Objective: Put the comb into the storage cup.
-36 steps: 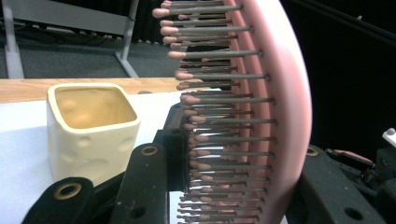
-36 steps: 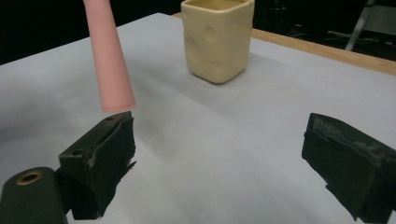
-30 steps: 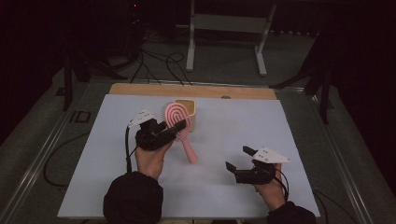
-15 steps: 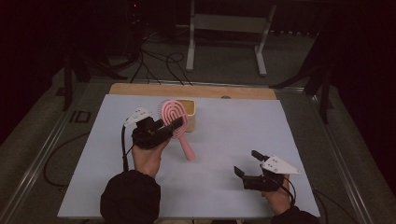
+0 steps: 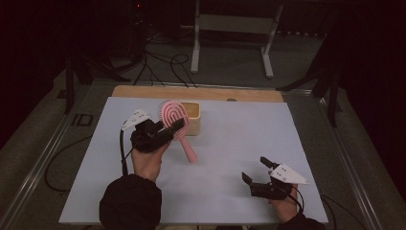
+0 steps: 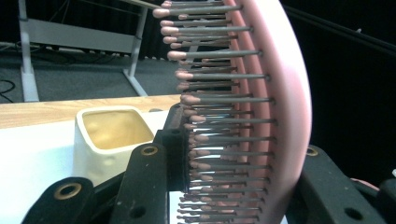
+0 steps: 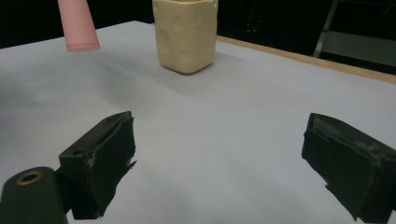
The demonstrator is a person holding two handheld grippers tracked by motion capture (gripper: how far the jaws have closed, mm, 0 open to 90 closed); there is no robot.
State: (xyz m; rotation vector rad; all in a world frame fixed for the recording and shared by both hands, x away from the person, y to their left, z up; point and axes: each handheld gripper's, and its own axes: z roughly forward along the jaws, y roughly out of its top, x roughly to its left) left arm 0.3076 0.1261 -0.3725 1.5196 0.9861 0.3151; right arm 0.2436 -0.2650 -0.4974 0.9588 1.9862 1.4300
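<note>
A pink hairbrush point(image 5: 175, 125) hangs above the table, its oval head up and its handle slanting down to the right. My left gripper point(image 5: 173, 128) is shut on the brush head; in the left gripper view the bristles point(image 6: 219, 121) stand between the two black jaws. The handle's rounded tip point(image 7: 78, 28) appears in the right gripper view, off the table. A cream square cup point(image 5: 192, 116) stands just behind the brush, also seen in the left gripper view point(image 6: 109, 140) and the right gripper view point(image 7: 186, 35). My right gripper point(image 5: 256, 170) rests low near the front right, open, nothing between its pads point(image 7: 105, 161).
A white sheet point(image 5: 230, 143) covers the table, with a wooden strip point(image 5: 201, 93) along its far edge. Beyond the table are a metal stand point(image 5: 230, 28) and floor cables point(image 5: 158, 62). A cable point(image 5: 123, 153) trails from the left gripper.
My right gripper has moved toward the front right of the table and sunk lower. My left gripper has shifted slightly left with the brush.
</note>
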